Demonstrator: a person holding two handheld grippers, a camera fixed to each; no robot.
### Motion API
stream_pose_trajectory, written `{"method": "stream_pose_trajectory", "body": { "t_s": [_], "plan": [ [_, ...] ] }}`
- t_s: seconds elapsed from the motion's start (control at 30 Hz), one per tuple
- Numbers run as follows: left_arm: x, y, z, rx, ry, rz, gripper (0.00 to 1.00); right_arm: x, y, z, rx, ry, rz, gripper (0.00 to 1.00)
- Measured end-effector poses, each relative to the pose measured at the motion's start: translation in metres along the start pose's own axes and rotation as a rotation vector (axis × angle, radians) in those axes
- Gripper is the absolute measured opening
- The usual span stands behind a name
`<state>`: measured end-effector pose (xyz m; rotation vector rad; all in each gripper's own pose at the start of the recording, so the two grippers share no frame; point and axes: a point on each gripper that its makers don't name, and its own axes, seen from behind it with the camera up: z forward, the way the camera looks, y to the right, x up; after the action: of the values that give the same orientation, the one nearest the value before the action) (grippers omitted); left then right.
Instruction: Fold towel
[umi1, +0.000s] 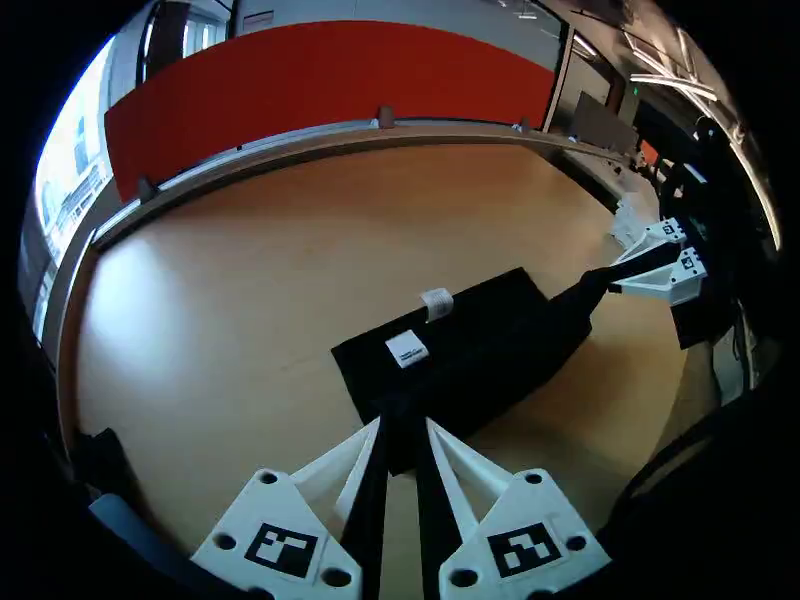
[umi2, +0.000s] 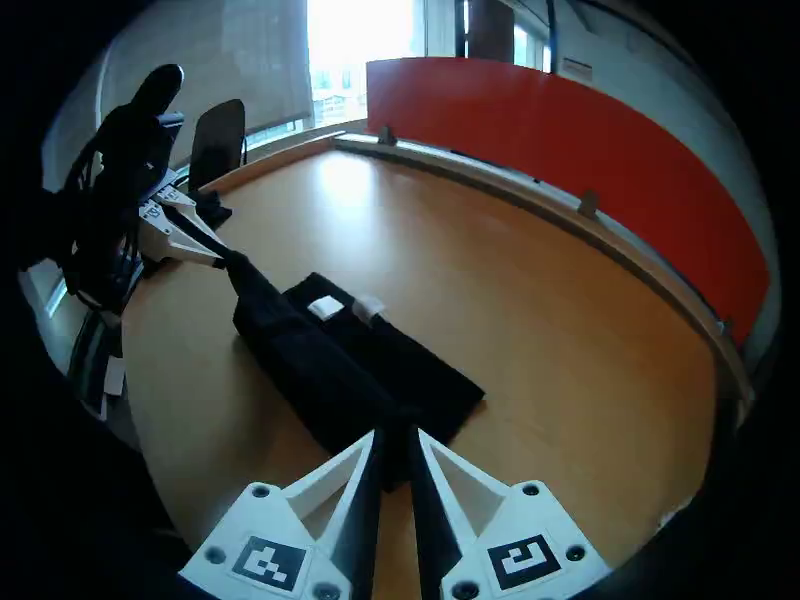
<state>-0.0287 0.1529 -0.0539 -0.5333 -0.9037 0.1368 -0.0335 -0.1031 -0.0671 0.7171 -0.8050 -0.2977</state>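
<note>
A black towel (umi1: 480, 350) with two white tags (umi1: 407, 350) lies partly folded on the wooden table (umi1: 250, 300). My left gripper (umi1: 400, 425) is shut on its near corner, and the cloth rises between both fingers. At the far right, my right gripper (umi1: 608, 283) pinches the other corner and lifts that edge. In the right gripper view, the towel (umi2: 330, 370) stretches away from my right gripper (umi2: 395, 440), which is shut on it. The left gripper (umi2: 228, 260) holds the far end up at the upper left.
A red partition (umi1: 330, 80) runs along the table's far edge (umi2: 560, 210). Dark office chairs (umi2: 215, 130) stand by the window at the table's end. Bare wood surrounds the towel on all sides.
</note>
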Motion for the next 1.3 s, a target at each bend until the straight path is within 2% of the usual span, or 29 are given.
{"method": "stream_pose_trajectory", "body": {
  "t_s": [0.2, 0.6, 0.9, 1.3],
  "plan": [
    [-0.001, -0.003, 0.015, 0.001, -0.016, 0.015, 0.16, -0.005, 0.008, 0.010, 0.013, -0.020, -0.002, 0.16],
    [-0.002, -0.008, 0.042, 0.017, -0.030, -0.004, 0.16, -0.012, 0.028, 0.032, -0.004, -0.051, -0.010, 0.16],
    [-0.003, -0.020, 0.063, 0.049, -0.050, -0.004, 0.16, -0.016, 0.039, 0.052, -0.007, -0.067, 0.012, 0.16],
    [-0.007, -0.028, 0.085, 0.086, -0.078, 0.021, 0.18, -0.023, 0.047, 0.069, -0.021, -0.082, 0.029, 0.18]
  ]
}}
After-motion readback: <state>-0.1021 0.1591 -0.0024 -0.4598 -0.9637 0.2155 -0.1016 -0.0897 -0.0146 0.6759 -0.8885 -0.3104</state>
